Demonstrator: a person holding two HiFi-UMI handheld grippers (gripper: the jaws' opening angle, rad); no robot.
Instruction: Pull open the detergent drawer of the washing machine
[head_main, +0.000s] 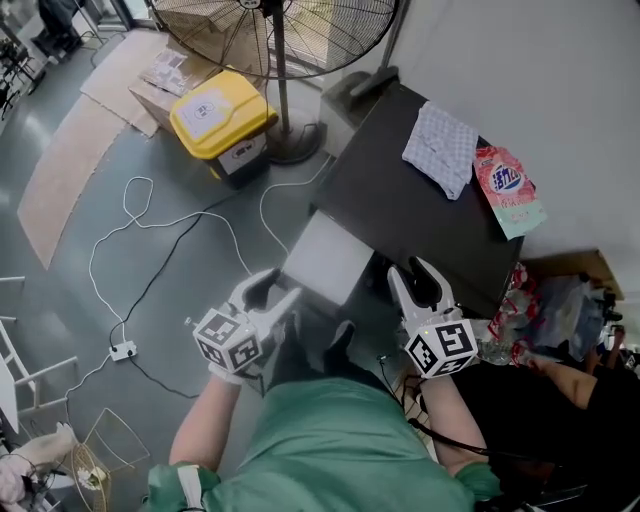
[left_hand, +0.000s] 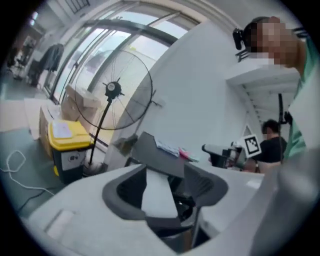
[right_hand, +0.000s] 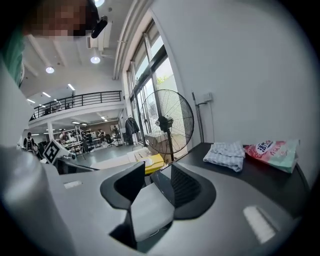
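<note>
No legible text on pink pouch (head_main: 510, 190)

Bright daylight, soft shadows, fisheye edges, left gripper view motion-blurred

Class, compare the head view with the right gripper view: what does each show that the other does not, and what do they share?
Head view only: the white cable and the power strip on the floor.
Right gripper view only: the balcony railing and the ceiling lights of the hall.
Both: the fan, the yellow bin, and the cloth and pouch lying on the washer.
</note>
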